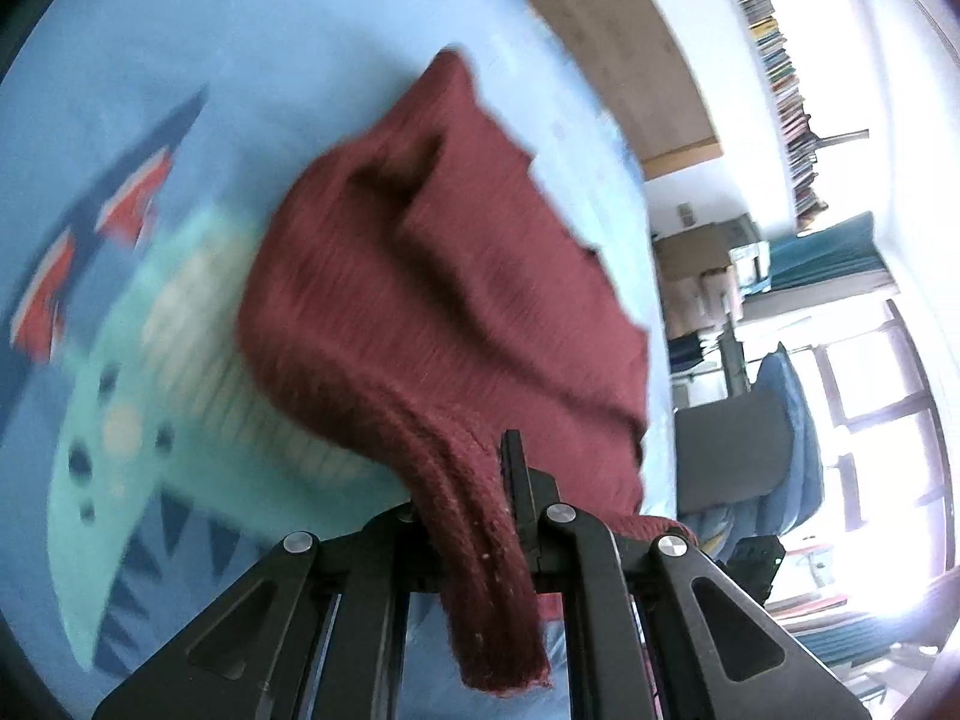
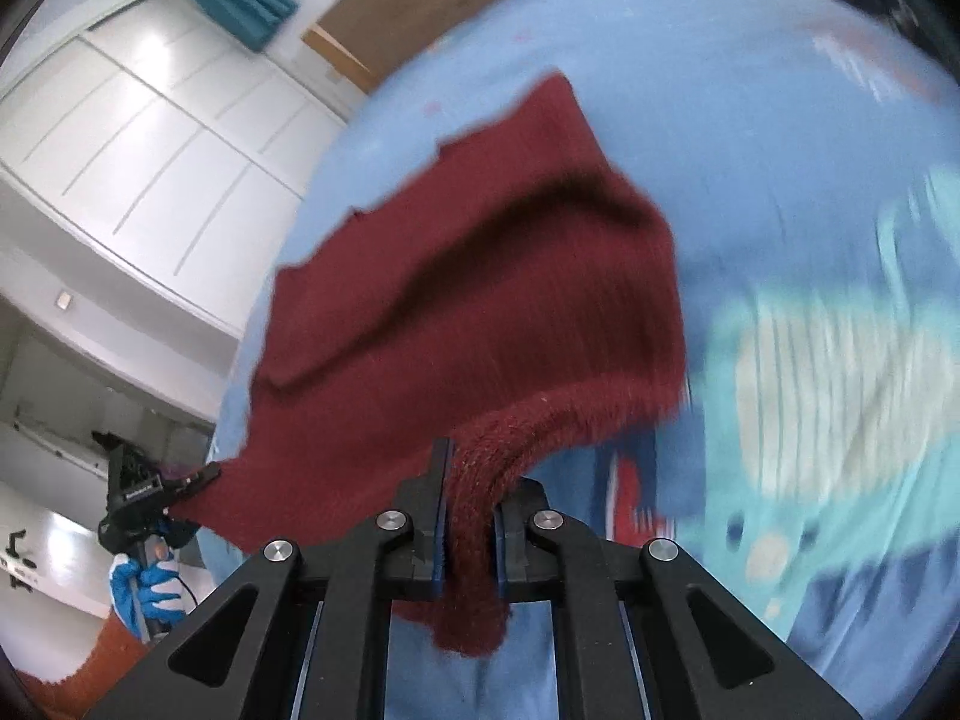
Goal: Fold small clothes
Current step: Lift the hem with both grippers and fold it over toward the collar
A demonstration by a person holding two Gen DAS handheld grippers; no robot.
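Garment: we have a small maroon knit garment [image 1: 432,276] held up off the bed, one ribbed edge pinched at each end, the far part still trailing toward the blue bedcover [image 1: 300,30].
Left hand-held gripper: our left hand-held gripper [image 1: 480,516] is pressed together on a bunched ribbed edge; the fabric runs between the jaws and a loose tail hangs out behind them toward the camera.
Right hand-held gripper: our right hand-held gripper [image 2: 471,516] is likewise clamped on a rolled ribbed edge, with a short tail below the jaws.
Grip risk: we judge both holds shallow and rope-like, not flat; a tug apart could let the knit creep out of one side, and the garment would drop in a heap.
Stretch between the hands: in the right wrist view the cloth sags in a deep crease between our two grippers; if we lay it down like that, the fold would set crooked.
Left side seen from the right: a gloved hand [image 2: 147,591] carries the other gripper at the garment's far corner; the jaws there are too small for us to read.
Bed: the bedcover with its printed figure lies under and beyond the garment; the pictures are blurred, so we cannot tell how much cloth touches it.
Edge risk: the bed's edge is near on one side; a swing that way could drape the hem over it.
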